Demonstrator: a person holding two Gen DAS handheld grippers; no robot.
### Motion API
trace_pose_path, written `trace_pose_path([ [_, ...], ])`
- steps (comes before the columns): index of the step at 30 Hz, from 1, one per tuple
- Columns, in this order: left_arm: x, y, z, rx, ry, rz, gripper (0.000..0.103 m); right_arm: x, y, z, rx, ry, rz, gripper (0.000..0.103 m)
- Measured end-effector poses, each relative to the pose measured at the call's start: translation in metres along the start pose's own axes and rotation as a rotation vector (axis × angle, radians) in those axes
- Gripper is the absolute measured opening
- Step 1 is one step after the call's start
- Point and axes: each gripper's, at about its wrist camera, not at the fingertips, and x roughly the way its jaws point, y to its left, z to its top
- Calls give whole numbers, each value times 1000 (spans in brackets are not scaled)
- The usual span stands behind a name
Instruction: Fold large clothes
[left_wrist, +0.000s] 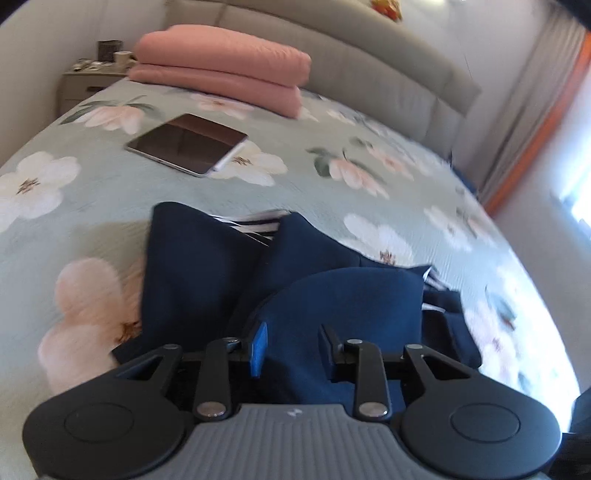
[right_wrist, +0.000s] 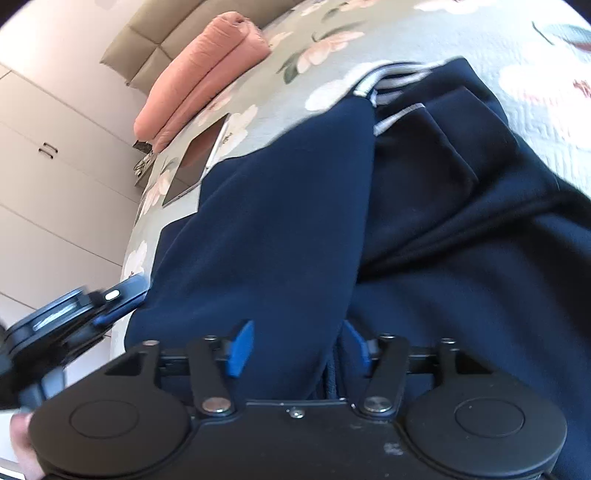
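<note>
Fingers (left_wrist: 260, 341) of the left gripper (left_wrist: 293, 343) stand partly apart over a raised fold of the navy garment (left_wrist: 207, 273). The cloth fills the gap between them, but whether the pads press on it I cannot tell. On the right gripper (right_wrist: 299, 347) the fingers (right_wrist: 242, 345) are spread wide, released, with a thick fold of the same garment (right_wrist: 258, 229) lying loosely between them and not pinched.

The garment lies bunched on the bed (left_wrist: 92, 206), on a pale green cover printed with large white and pink flowers. Several navy layers overlap, and a white-and-navy striped trim (left_wrist: 258, 219) shows at its far edge in the left view; the right view shows the same stripes (right_wrist: 391, 79) near the top of the heap.

Beyond the garment, well apart from it, a dark tablet (left_wrist: 188, 147) rests flat on the cover. Farther back a folded pink blanket (left_wrist: 221, 66) sits near the padded grey headboard (left_wrist: 369, 62). A small nightstand (left_wrist: 85, 85) with a few small items stands beside the bed. White cupboard doors (right_wrist: 48, 166) show at the left of the right view, where the left gripper also appears, blurred.
</note>
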Motion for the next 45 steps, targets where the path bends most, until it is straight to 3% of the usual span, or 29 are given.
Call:
trace_pose_path([
  [5, -22, 0, -7, -52, -58, 28, 59, 2, -1, 0, 4, 25, 21, 72],
  [6, -22, 0, -7, -65, -56, 20, 66, 2, 0, -1, -7, 25, 22, 72],
  [8, -8, 1, -8, -100, -10, -20, 69, 2, 2, -1, -16, 28, 23, 72],
  [10, 16, -2, -12, -126, 64, -21, 62, 2, 0, -1, -6, 29, 30, 72],
  [11, 27, -4, -14, -128, 95, -2, 28, 1, -1, -1, -3, 25, 32, 72],
  [12, 35, -9, -15, -117, 117, 13, 10, -2, -2, -1, -4, 16, 30, 72],
  [14, 34, -31, -16, -65, 99, 29, 10, -10, -4, -1, -12, -6, 20, 72],
  [16, 19, -57, -13, -44, 52, -61, 10, -22, -10, 1, -12, -33, 4, 72],
  [20, -18, -100, -4, -155, -30, -385, 10, -55, -18, 13, 0, -109, -5, 72],
  [22, -28, -95, -3, -220, -77, -451, 10, -70, -16, 19, -9, -153, 3, 72],
  [24, -25, -67, -11, -311, -94, -397, 11, -77, -14, 21, -23, -179, 4, 72],
  [26, -11, -19, -30, -396, -51, -230, 11, -72, -13, 19, -31, -163, 10, 72],
  [27, -2, 5, -41, -416, -13, -131, 13, -66, -13, 16, -32, -142, 9, 72],
  [29, 25, 47, -66, -425, 155, 16, 17, -53, -14, 10, -24, -107, -1, 72],
  [31, 24, 67, -83, -487, 208, -29, 19, -43, -16, 4, -28, -79, -18, 72],
  [34, 2, 57, -76, -375, 173, -63, 19, -38, -6, 5, -79, -77, -27, 72],
  [38, -31, 37, -53, -225, 27, 64, 20, -19, 25, 20, -229, -108, -22, 72],
  [40, -38, 26, -36, -167, -51, 62, 20, -4, 45, 27, -335, -138, -51, 71],
  [42, -33, 11, -22, -106, -94, -28, 23, 14, 64, 33, -452, -187, -114, 57],
  [43, -23, 6, -20, -88, -84, -91, 25, 25, 72, 37, -499, -204, -124, 49],
  [44, -7, 5, -21, -92, -48, -141, 27, 40, 77, 40, -536, -203, -127, 32],
  [45, 13, 7, -24, -111, 0, -148, 27, 56, 79, 43, -560, -187, -138, 28],
])
